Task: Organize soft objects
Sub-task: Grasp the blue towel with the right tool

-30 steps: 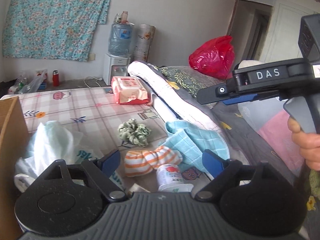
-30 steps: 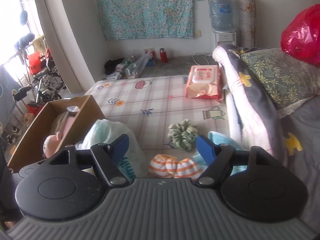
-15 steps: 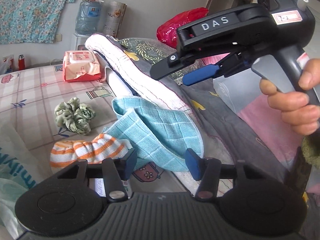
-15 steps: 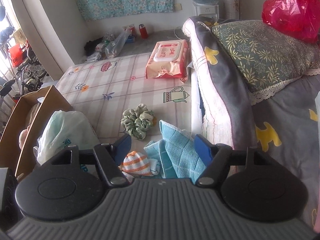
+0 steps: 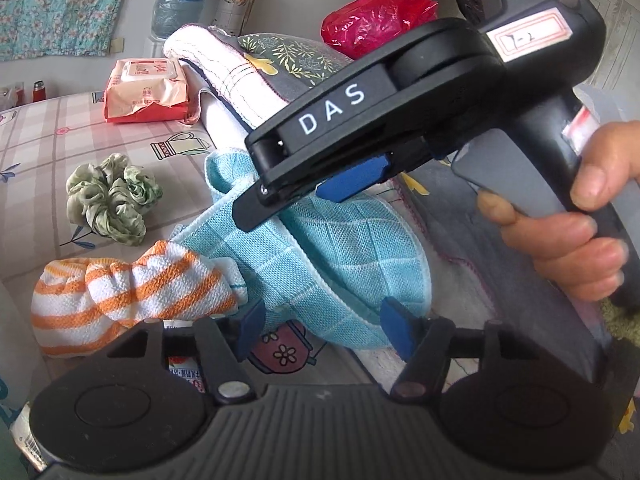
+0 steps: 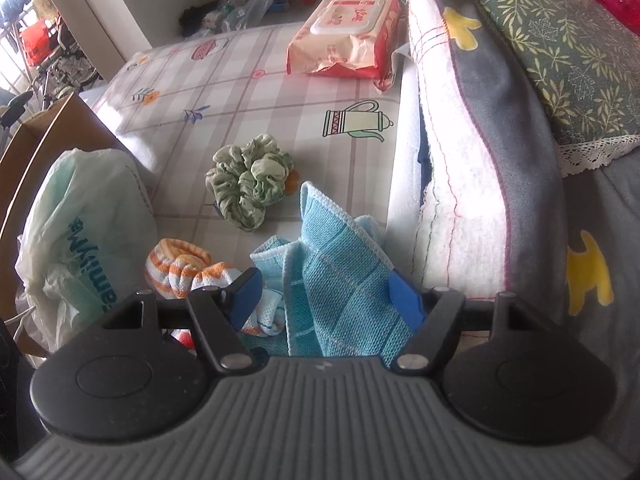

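Observation:
A light blue checked cloth (image 5: 344,256) lies crumpled on the bed sheet, also in the right wrist view (image 6: 340,280). My right gripper (image 6: 326,292) is open, its blue pads on either side of the cloth's raised fold. It shows from the side in the left wrist view (image 5: 280,204), right over the cloth. My left gripper (image 5: 324,324) is open, low at the cloth's near edge. An orange-striped white cloth (image 5: 128,284) lies to the left (image 6: 180,268). A green scrunchie (image 5: 110,196) lies beyond it (image 6: 250,180).
A wet-wipes pack (image 6: 348,36) lies farther up the sheet. A folded grey quilt and leaf-print pillow (image 6: 540,60) run along the right. A plastic bag (image 6: 84,224) and a cardboard box (image 6: 36,148) stand at the left. A red bag (image 5: 376,16) sits behind the pillow.
Both grippers have moved down and in on the blue cloth. The right gripper now straddles its raised fold; the left gripper came closer to its near edge.

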Demonstrator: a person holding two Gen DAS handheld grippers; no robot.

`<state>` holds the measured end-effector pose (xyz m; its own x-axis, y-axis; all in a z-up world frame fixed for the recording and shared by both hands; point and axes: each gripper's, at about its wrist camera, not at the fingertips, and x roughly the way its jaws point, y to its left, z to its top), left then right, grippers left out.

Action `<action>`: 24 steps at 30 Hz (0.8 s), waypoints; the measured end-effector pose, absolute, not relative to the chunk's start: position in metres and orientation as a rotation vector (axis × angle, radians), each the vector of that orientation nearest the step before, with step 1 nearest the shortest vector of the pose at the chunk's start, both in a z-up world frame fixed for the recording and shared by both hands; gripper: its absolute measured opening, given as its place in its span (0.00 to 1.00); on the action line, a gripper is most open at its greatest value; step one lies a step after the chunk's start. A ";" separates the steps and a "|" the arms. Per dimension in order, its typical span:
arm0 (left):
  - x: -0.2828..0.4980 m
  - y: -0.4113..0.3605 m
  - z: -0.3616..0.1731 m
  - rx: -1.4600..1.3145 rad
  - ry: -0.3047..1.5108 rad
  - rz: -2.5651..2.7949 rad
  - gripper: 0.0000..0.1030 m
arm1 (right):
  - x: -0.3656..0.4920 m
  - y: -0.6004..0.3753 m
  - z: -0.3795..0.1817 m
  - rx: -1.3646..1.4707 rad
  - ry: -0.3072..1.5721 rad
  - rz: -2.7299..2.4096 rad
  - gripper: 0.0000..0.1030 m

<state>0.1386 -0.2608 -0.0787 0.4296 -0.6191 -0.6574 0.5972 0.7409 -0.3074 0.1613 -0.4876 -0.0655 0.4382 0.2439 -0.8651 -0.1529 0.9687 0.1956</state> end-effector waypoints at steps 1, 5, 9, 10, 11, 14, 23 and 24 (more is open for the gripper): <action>0.140 -0.262 -0.079 -0.022 0.826 -0.754 0.65 | 0.162 -0.486 -0.069 0.088 1.102 0.250 0.68; 0.146 -0.264 -0.081 -0.025 0.819 -0.770 0.71 | 0.164 -0.484 -0.079 0.126 1.148 0.287 0.69; 0.148 -0.265 -0.081 -0.029 0.820 -0.772 0.76 | 0.165 -0.488 -0.094 0.255 1.214 0.319 0.69; 0.149 -0.266 -0.082 -0.021 0.817 -0.769 0.75 | 0.165 -0.488 -0.097 0.275 1.225 0.321 0.69; 0.149 -0.266 -0.082 -0.014 0.815 -0.764 0.75 | 0.165 -0.489 -0.099 0.298 1.233 0.328 0.69; 0.150 -0.269 -0.083 0.021 0.813 -0.738 0.68 | 0.164 -0.491 -0.104 0.385 1.261 0.350 0.67; 0.151 -0.265 -0.076 0.060 0.801 -0.716 0.32 | 0.154 -0.503 -0.105 0.582 1.281 0.381 0.52; 0.149 -0.263 -0.074 0.056 0.795 -0.716 0.29 | 0.152 -0.503 -0.102 0.580 1.275 0.380 0.51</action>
